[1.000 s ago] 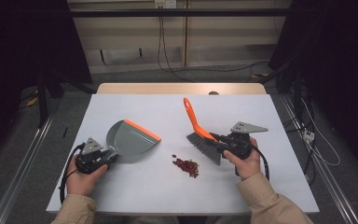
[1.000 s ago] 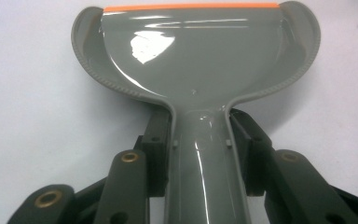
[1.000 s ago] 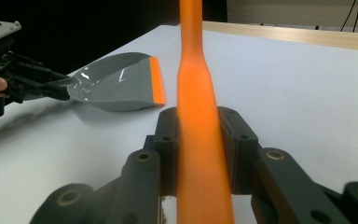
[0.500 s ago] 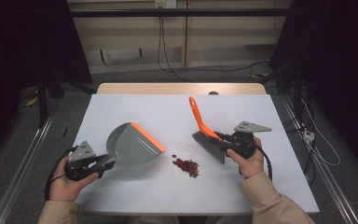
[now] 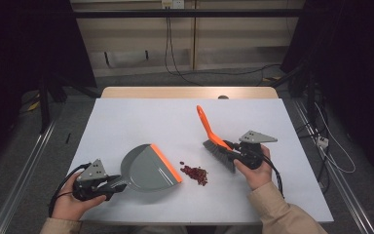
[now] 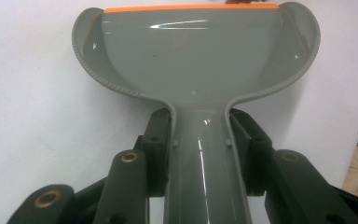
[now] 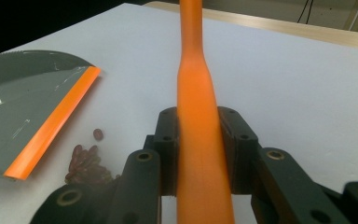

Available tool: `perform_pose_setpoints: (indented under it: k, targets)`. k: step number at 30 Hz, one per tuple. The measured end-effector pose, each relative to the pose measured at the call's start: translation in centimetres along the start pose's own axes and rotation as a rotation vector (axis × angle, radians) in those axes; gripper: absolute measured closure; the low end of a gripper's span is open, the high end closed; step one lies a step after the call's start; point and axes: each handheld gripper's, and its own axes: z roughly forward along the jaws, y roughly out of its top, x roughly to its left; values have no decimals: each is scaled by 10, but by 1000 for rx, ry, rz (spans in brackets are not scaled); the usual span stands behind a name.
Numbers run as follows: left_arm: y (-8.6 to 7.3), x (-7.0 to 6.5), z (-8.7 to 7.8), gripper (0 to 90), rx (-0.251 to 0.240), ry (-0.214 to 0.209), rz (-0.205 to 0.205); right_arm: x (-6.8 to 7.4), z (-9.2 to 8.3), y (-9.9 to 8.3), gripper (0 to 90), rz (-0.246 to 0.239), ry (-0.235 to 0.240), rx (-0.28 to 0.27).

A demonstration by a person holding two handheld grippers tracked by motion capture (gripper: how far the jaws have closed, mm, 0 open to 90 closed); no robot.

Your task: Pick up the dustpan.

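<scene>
While the person's hands come in from the near edge of the white table [image 5: 126, 117], the left gripper [image 5: 108, 184] pinches the handle of the grey dustpan [image 5: 148, 168], its pads [image 6: 161, 140] pressed on either side of the handle in the left gripper view. The pan's orange lip [image 5: 165, 163] points toward the small pile of red beans [image 5: 195, 174], which lies just beside it on the table. Right of the beans, the right gripper [image 5: 233, 155] clamps the orange handle of the brush [image 5: 213, 139], pads [image 7: 168, 140] tight on both flanks. The brush's dark bristles [image 5: 220, 155] rest near the beans, and its handle slants away toward the table's far edge.
</scene>
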Motion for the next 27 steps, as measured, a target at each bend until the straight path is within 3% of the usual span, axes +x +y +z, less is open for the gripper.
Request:
perform_pose_setpoints:
  k: [6,8,13,27]
  targets:
    - [4,-9,8,628,22,-51,35,11,7,-2,711,-48,-22,12]
    - [6,-11,10,628,26,-51,43,16,9,-3,711,-86,-38,22]
    - [9,-13,16,628,23,-72,67,26,12,-6,710,-124,-47,19]
    - [13,-16,21,628,29,-111,77,41,14,-10,707,-136,-38,22]
